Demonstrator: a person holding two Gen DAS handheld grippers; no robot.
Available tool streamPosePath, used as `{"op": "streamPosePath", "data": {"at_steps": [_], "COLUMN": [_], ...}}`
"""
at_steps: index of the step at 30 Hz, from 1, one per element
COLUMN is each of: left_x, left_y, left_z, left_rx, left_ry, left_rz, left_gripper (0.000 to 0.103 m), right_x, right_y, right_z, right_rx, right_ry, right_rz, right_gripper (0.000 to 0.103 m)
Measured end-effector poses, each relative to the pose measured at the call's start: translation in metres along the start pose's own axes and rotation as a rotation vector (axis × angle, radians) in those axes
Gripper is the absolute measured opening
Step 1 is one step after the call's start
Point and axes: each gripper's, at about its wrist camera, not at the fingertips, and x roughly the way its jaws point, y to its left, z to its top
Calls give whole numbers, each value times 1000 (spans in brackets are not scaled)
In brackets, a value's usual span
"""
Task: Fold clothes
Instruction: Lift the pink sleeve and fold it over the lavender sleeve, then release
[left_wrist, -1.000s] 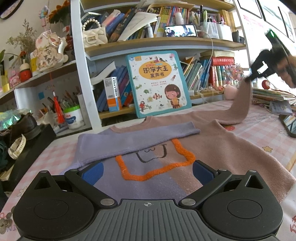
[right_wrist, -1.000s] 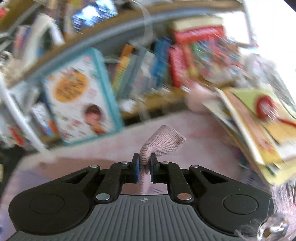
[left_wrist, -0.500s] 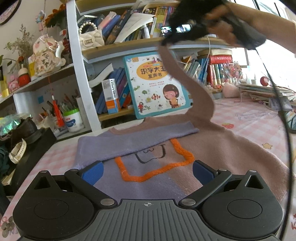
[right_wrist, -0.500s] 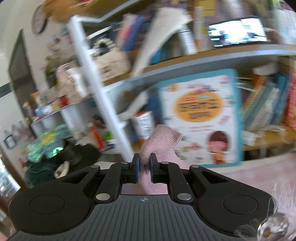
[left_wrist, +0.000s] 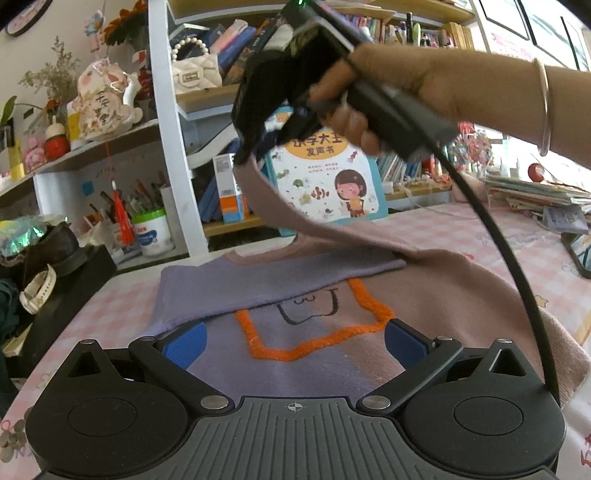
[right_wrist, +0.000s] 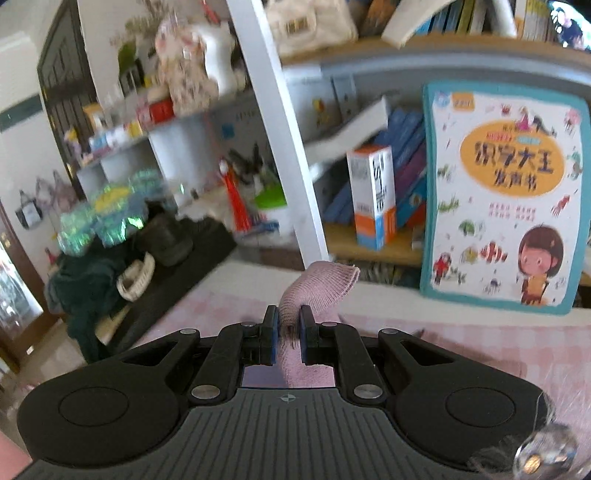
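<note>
While the sweater (left_wrist: 314, 332) lies flat on the pink checked tablecloth (left_wrist: 517, 240), its purple sleeve (left_wrist: 258, 284) is folded across the chest above an orange outlined patch. Its pink sleeve (left_wrist: 295, 218) rises off the body, the cuff (right_wrist: 317, 288) pinched between the closed fingers of the right gripper (right_wrist: 288, 325), held by a hand (left_wrist: 424, 85). The left gripper (left_wrist: 293, 339) hangs over the hem, spread wide and empty. A picture book (right_wrist: 502, 199) leans against the bookshelf (left_wrist: 166, 129) behind.

Left wrist view looks low across the pink checked surface (left_wrist: 480, 236); right looks from higher; both face the teal-edged picture book (left_wrist: 332, 184) (right_wrist: 502, 199).
</note>
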Motion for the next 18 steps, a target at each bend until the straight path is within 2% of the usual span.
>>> {"op": "streamPosePath", "data": {"at_steps": [3, 4, 5, 6, 12, 18], "left_x": [0, 0, 0, 0, 0, -1], "left_y": [0, 0, -1, -1, -7, -15], "left_z": [0, 0, 0, 0, 0, -1], "left_rx": [1, 4, 8, 12, 52, 101], "left_ry": [2, 3, 3, 3, 0, -2], "left_rz": [-3, -3, -1, 0, 5, 5], "left_gripper": [103, 103, 103, 103, 103, 103], "right_x": [2, -2, -5, -9, -33, -80], "right_y": [-3, -4, -6, -7, -17, -49], "right_z": [-8, -10, -12, -14, -26, -72], "right_rx": [-4, -5, -7, -8, -17, 25], "right_ry": [21, 17, 12, 8, -20, 4], "right_rz": [7, 10, 13, 16, 36, 19], "right_gripper": [15, 29, 52, 56, 56, 56]}}
